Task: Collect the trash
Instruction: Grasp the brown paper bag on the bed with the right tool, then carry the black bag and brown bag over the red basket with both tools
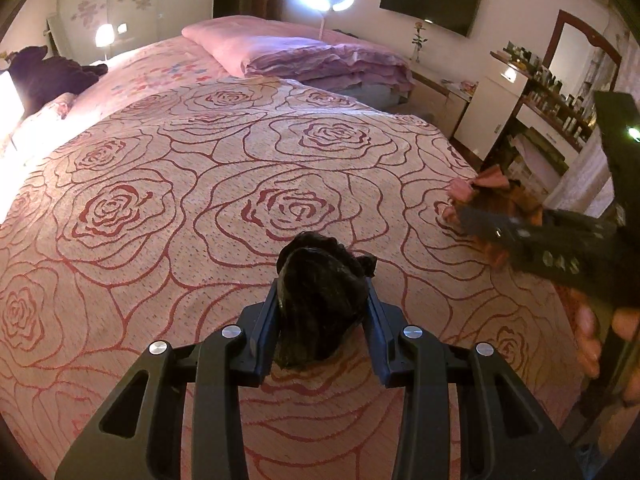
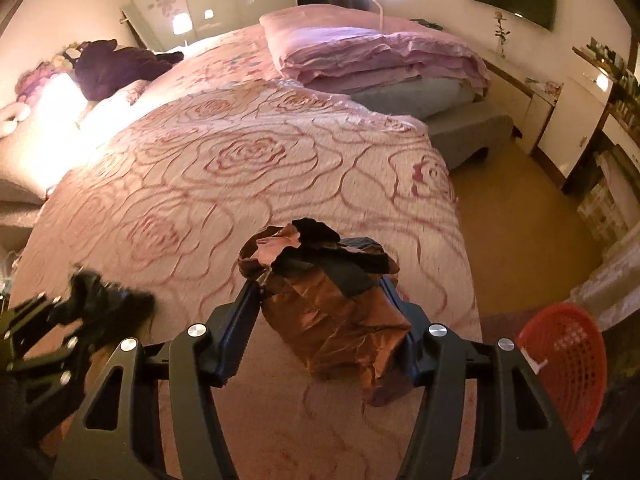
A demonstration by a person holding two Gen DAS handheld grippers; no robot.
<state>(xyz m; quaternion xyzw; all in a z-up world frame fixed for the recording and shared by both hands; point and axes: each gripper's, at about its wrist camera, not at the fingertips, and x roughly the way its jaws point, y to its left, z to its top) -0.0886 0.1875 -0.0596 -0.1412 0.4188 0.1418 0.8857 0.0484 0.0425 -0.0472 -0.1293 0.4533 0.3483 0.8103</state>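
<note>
My left gripper (image 1: 322, 292) is shut on a crumpled black plastic wad (image 1: 320, 292), held above the rose-patterned bed cover (image 1: 160, 184). My right gripper (image 2: 320, 292) is shut on a crumpled brown and pink paper wad with black pieces (image 2: 332, 312), also above the bed. In the left wrist view the right gripper (image 1: 476, 220) shows at the right with the paper wad (image 1: 496, 190). In the right wrist view the left gripper (image 2: 92, 292) shows blurred at the lower left. A red mesh basket (image 2: 568, 372) stands at the lower right beside the bed.
Folded pink bedding (image 1: 304, 56) lies at the bed's far end. A dark plush toy (image 2: 116, 64) lies at the far left. A cluttered dresser with a mirror (image 1: 560, 92) stands to the right, and bare floor (image 2: 512, 220) runs beside the bed.
</note>
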